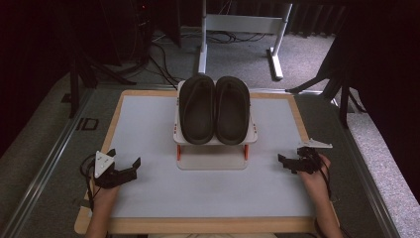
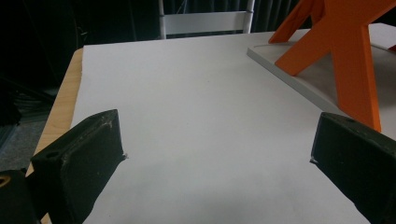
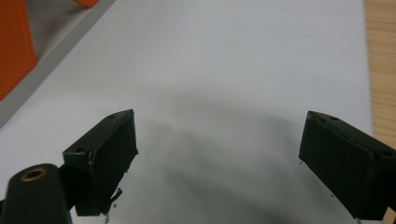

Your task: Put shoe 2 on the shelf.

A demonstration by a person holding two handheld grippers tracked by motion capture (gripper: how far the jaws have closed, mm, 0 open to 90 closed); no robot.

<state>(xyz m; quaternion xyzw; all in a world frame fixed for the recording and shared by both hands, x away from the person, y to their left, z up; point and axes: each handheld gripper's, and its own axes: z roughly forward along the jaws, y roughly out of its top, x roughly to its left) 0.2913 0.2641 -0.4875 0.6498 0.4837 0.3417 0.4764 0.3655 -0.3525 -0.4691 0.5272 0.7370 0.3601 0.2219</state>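
Note:
Two dark slippers, the left slipper [image 1: 196, 108] and the right slipper [image 1: 232, 109], lie side by side on a small white rack [image 1: 212, 161] with orange legs [image 2: 348, 56] at the table's far middle. My left gripper [image 1: 125, 161] rests near the table's left edge, open, with nothing between its jaws [image 2: 217, 154]. On the right side of the table my right gripper [image 1: 287, 161] is open too, its jaws wide apart over bare white surface [image 3: 219, 149]. Both grippers are well short of the rack.
The white tabletop [image 1: 148, 124] has a wooden border [image 1: 116, 111]. Beyond it stand a white desk frame [image 1: 242, 25] and dark stands on grey carpet. An orange leg [image 3: 14, 51] and the rack's grey base edge show at the left of the right gripper view.

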